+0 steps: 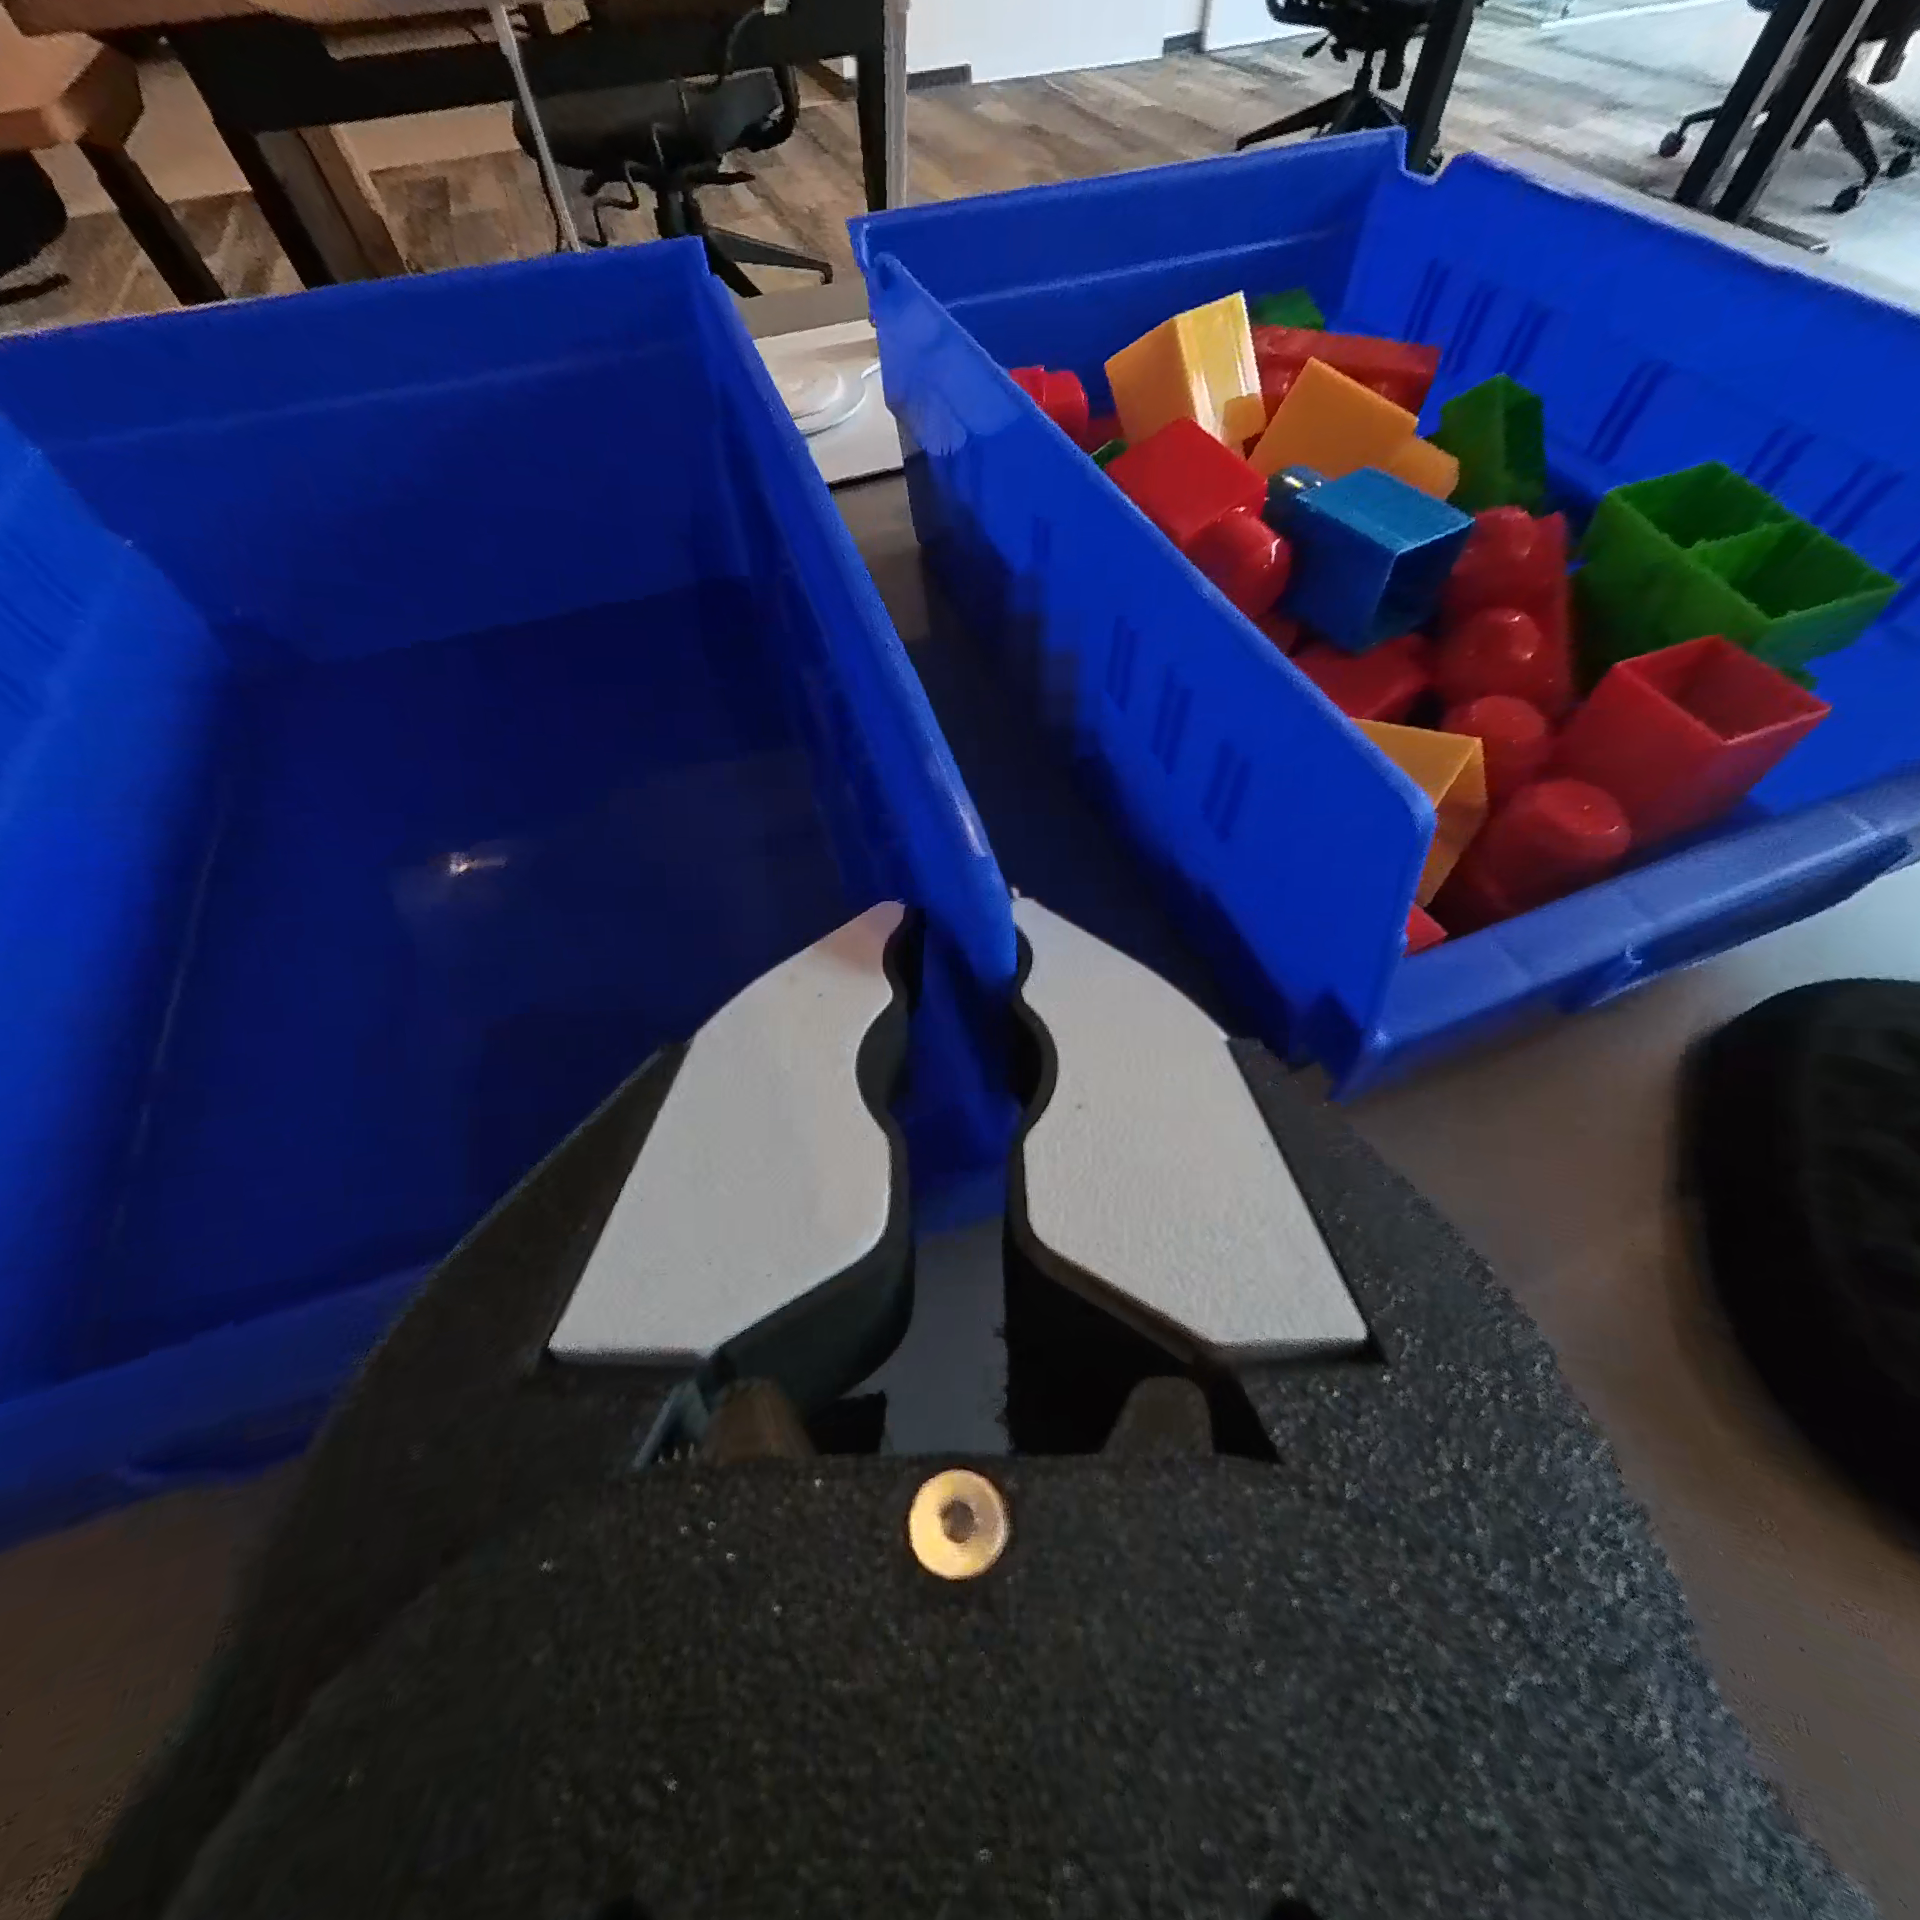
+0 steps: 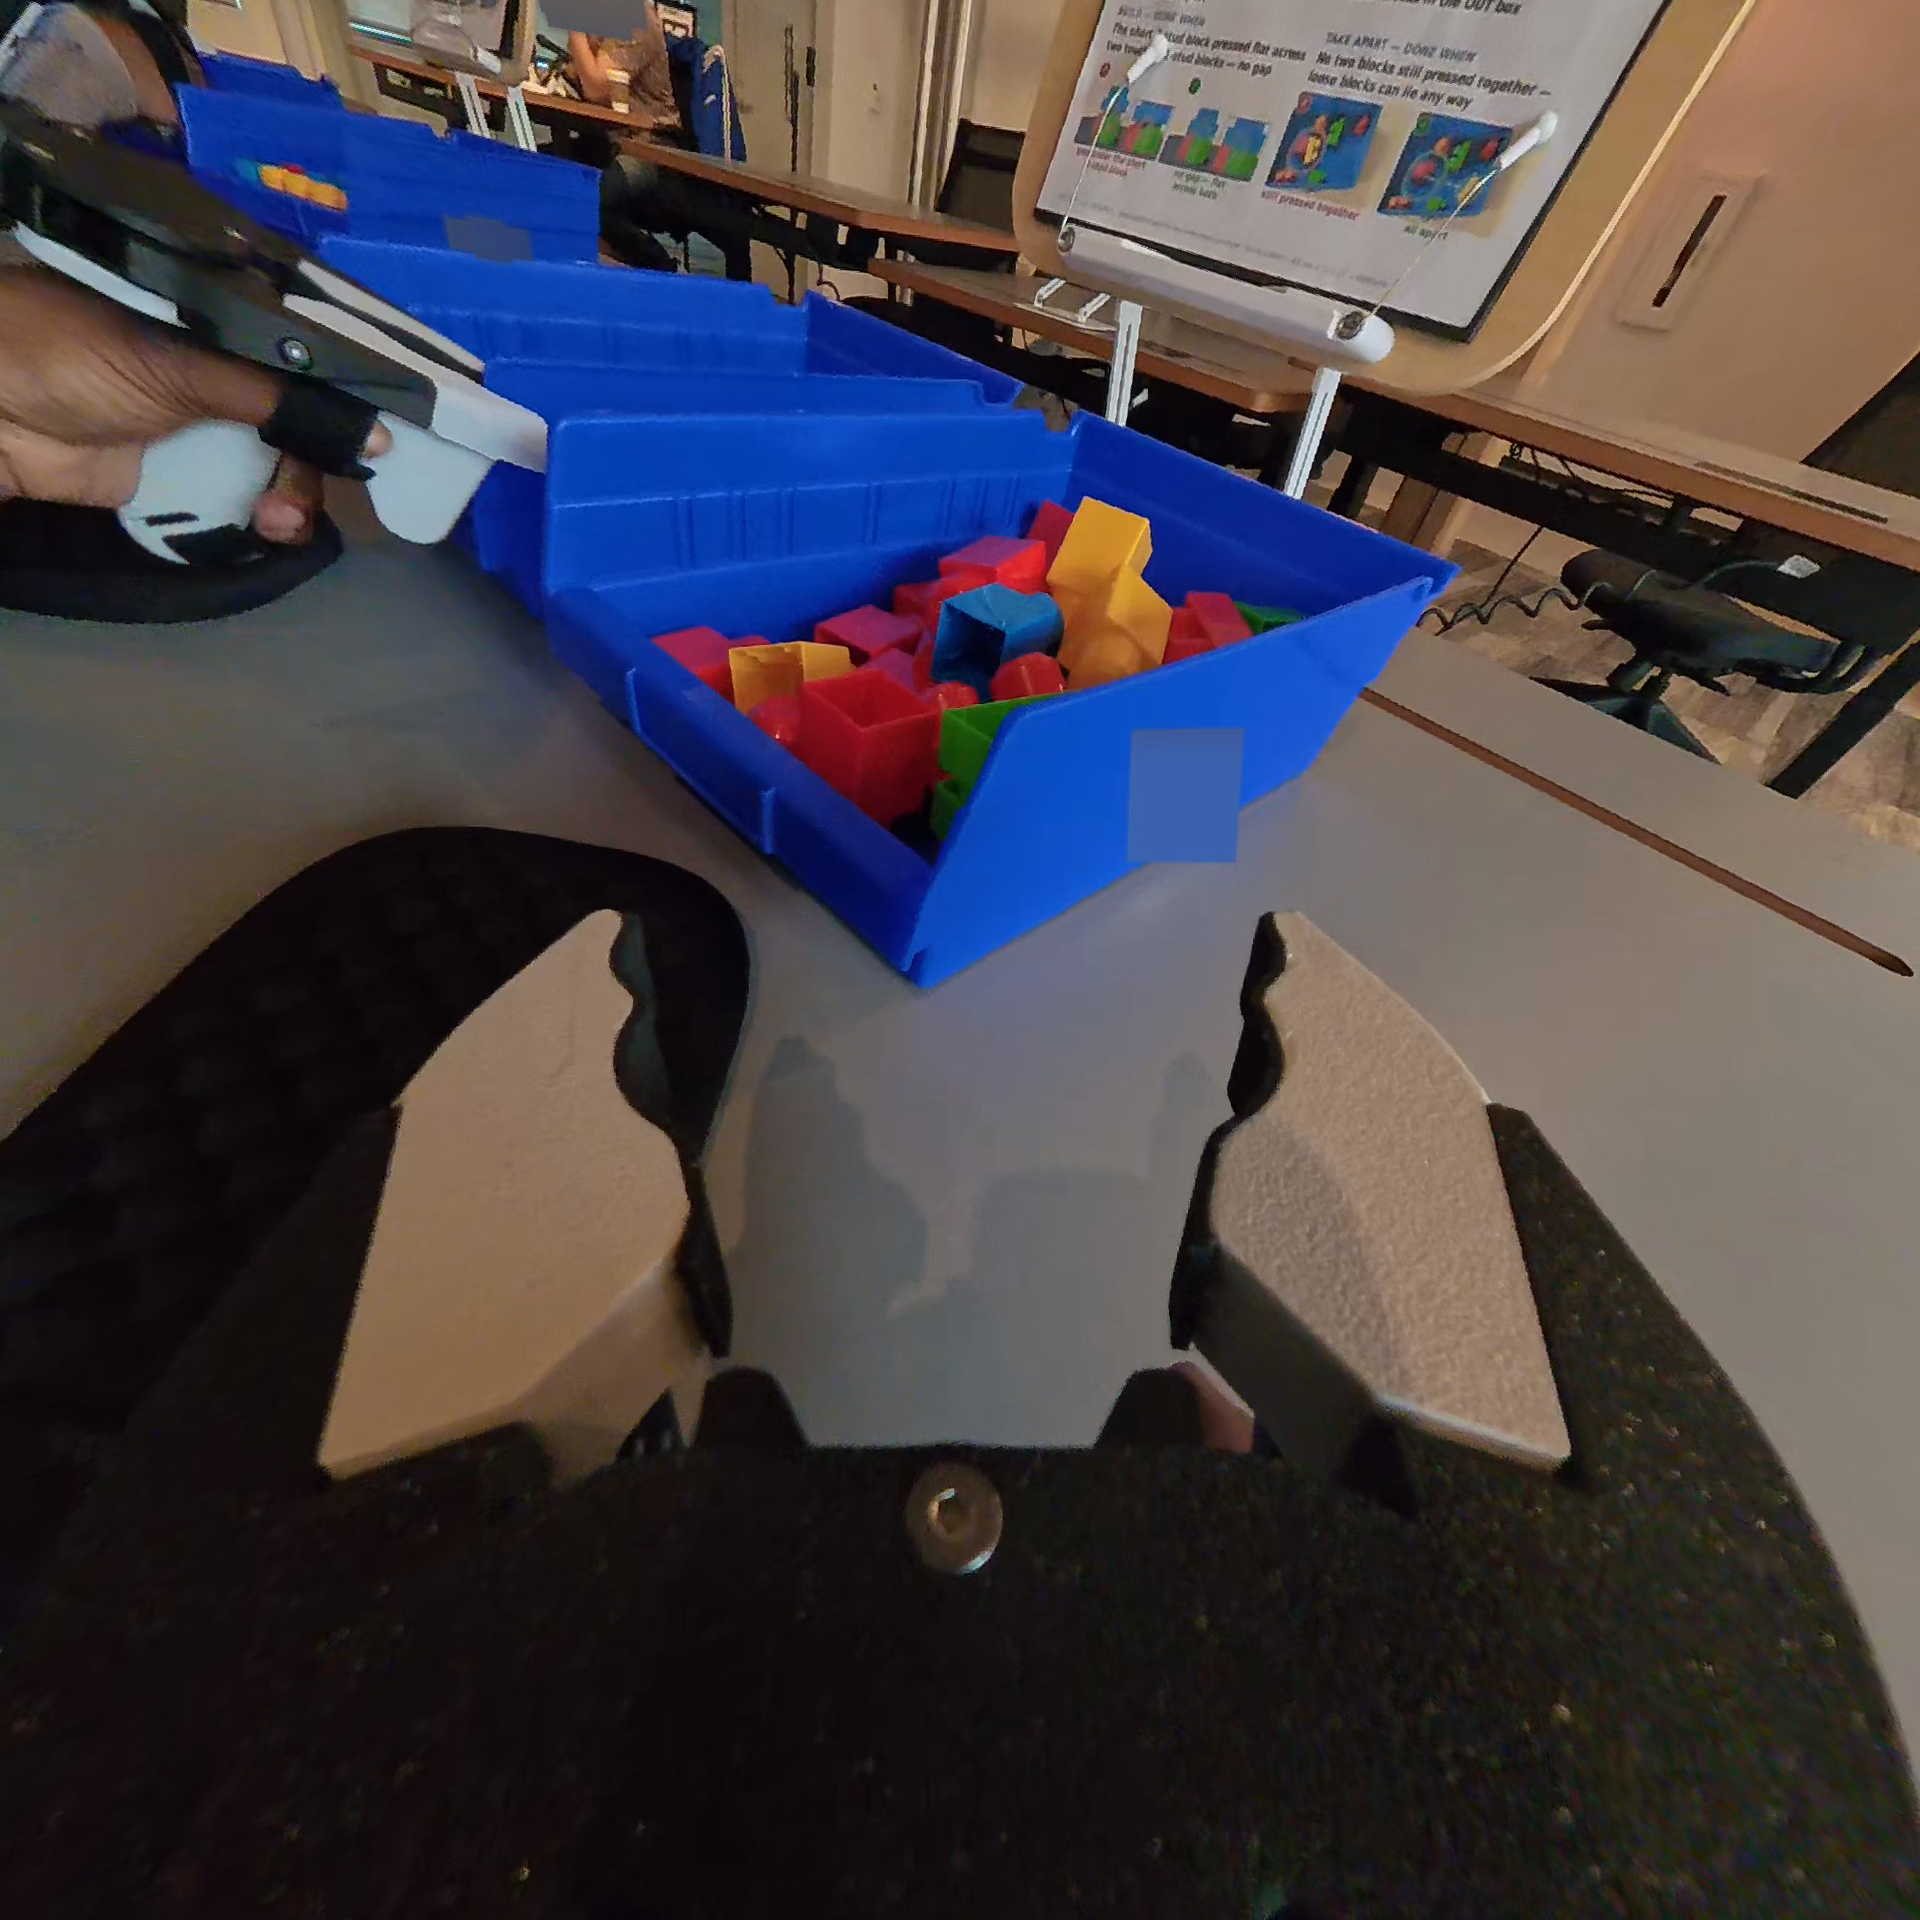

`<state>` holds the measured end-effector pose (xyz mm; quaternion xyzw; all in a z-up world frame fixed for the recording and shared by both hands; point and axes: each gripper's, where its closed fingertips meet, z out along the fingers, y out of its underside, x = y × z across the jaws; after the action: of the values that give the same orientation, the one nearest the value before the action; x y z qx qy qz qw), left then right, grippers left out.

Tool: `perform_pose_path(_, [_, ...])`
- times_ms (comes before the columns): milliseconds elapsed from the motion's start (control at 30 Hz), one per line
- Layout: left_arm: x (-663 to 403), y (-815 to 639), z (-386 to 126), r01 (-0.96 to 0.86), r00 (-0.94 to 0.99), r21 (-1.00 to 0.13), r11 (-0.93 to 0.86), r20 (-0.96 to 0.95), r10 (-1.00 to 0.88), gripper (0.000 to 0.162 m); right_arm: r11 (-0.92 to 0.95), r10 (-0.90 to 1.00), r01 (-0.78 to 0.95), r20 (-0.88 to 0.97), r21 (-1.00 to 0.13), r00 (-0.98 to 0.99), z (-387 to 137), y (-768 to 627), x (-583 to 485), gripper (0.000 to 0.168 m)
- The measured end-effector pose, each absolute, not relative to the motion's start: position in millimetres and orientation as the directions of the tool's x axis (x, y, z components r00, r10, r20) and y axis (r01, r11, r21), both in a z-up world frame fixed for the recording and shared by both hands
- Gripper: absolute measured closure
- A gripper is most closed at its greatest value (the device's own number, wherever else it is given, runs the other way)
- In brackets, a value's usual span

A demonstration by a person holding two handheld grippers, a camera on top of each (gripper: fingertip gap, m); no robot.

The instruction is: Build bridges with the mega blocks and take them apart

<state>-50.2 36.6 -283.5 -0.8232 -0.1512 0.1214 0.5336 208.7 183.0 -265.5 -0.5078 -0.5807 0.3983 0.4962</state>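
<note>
Left gripper [image 1: 961, 935]: jaws nearly closed, pinched on the right wall of the empty bin [image 1: 436, 727], one pale finger [image 1: 769, 1143] inside the wall, the other outside. Nothing inside that bin. Seen from the right wrist view, the same gripper [image 2: 520, 442] held in a hand [image 2: 94, 405] and reaching in from the left, tip at a blue wall just left of the block bin.

Right gripper [image 2: 935, 1039]: jaws spread wide, nothing between them, only bare grey table [image 2: 1558, 987] below. Two pale fingers [image 2: 520, 1195], both clear of the block bin, which sits just ahead.

Block bin [image 1: 1195, 707]: just right of the empty bin, a narrow strip of table between them, the two walls close but apart. One loose heap of mega blocks [image 1: 1455, 582] inside, none pressed into a bridge that can be made out. Countable on top from the left wrist view: one blue block [image 1: 1371, 551], three yellow-orange, at least three green, and red the most numerous, exact number unclear in the pile.

Behind the block bin, in the right wrist view: at least two further blue bins [image 2: 395, 177] in a row, the far one showing a short row of coloured blocks. One instruction board [image 2: 1320, 135] on a stand beyond the block bin's far right corner. One dark round pad [image 1: 1818, 1226] on the table right of the block bin's near corner.
</note>
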Motion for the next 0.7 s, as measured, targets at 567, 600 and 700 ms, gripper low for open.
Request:
perform_pose_path(567, [-36.4,33.6,-266.3,0.090,0.921,-0.952,-0.294,-0.033,0.388,0.125,0.117,0.987,0.211,0.138,-0.970,0.086,-262.7,179.3,196.3,0.068])
perform_pose_path(600, [-35.3,29.1,-257.8,0.040,0.909,-0.963,-0.267,-0.077,0.411,0.116,0.092,0.983,0.210,0.123,-0.973,0.136,-261.0,183.0,195.5,0.071])
perform_pose_path(700, [-11.8,19.0,-235.2,-0.136,0.872,-0.970,-0.202,-0.214,0.441,0.107,0.018,0.951,0.201,0.078,-0.979,0.298,-256.4,191.5,191.9,0.075])
